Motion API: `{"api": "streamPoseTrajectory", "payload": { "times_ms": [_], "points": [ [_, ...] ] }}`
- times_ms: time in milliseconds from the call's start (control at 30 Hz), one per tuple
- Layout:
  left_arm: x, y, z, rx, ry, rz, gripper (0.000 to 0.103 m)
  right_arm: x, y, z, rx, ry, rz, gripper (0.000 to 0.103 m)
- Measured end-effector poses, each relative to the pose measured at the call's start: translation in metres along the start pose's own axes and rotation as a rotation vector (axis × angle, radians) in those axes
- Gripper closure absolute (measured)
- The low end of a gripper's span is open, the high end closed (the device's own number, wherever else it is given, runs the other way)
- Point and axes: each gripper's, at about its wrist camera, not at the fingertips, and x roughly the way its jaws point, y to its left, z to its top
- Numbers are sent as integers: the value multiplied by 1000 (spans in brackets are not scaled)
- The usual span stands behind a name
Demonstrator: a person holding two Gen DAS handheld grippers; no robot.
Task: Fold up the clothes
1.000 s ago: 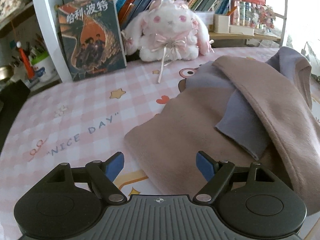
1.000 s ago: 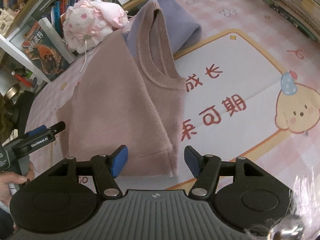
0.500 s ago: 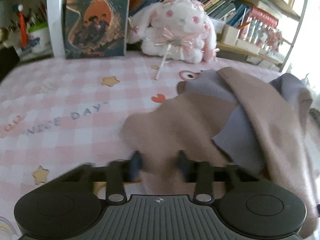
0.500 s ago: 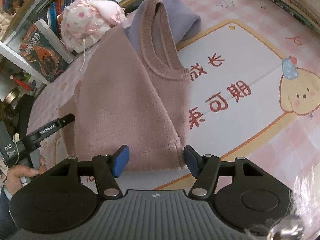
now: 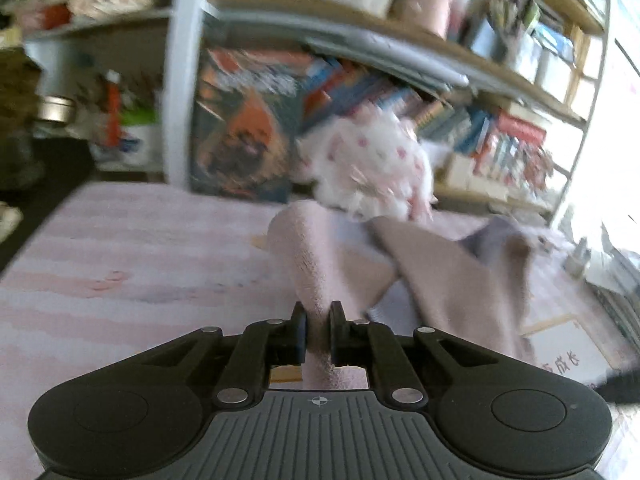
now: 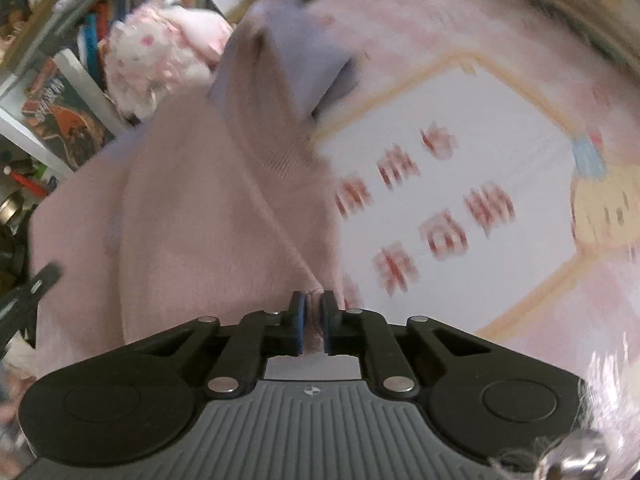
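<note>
Two black two-finger grippers clamped on one soft dusty-pink knitted sweater (image 6: 208,200) with lavender-grey sleeves: left gripper (image 5: 319,332) closing on a bunched edge at lower centre, right gripper (image 6: 311,326) pinching the hem corner. Barely begun, by the look: garment rumpled and partly lifted off the pink checked table mat (image 5: 120,264), no neat fold yet. Close behind, at upper centre, a white-and-pink plush rabbit (image 5: 372,168) and a propped picture book (image 5: 244,136), likely to crowd a fold away from the camera

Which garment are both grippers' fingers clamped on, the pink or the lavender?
The fuzzy dusty-pink knit sweater; the lavender-grey garment lies farther back, ungripped.
</note>
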Motion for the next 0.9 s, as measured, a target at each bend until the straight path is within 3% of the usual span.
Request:
{"api": "streamPoseTrajectory", "payload": {
  "times_ms": [100,133,233,333,433,467,533,567,600,700,900],
  "points": [
    [-25,-2,-9,-5,-15,28,94,-2,14,32,-78,-119,9,98],
    [-30,-10,-14,16,-8,22,94,-2,19,44,-110,-157,10,103],
    [-40,-34,-26,76,15,-8,94,-4,37,75,-214,-249,13,103],
    [-34,-69,-34,117,52,-98,94,-5,48,92,-299,-250,58,103],
    [-20,-103,-37,168,85,-188,94,-3,51,87,-383,-172,111,101],
    [-15,-114,-38,182,98,-214,94,-3,51,83,-409,-139,130,98],
    [-11,-129,-42,199,118,-256,94,-2,55,68,-482,-90,158,79],
    [-9,-134,-44,206,128,-274,93,-2,57,60,-521,-68,171,61],
    [-8,-138,-47,212,137,-285,93,-2,60,51,-561,-47,183,54],
    [-9,-139,-52,200,159,-286,89,1,70,27,-698,-2,180,43],
    [-29,-110,-57,120,183,-280,76,14,84,3,-862,3,145,41]
  ]
}}
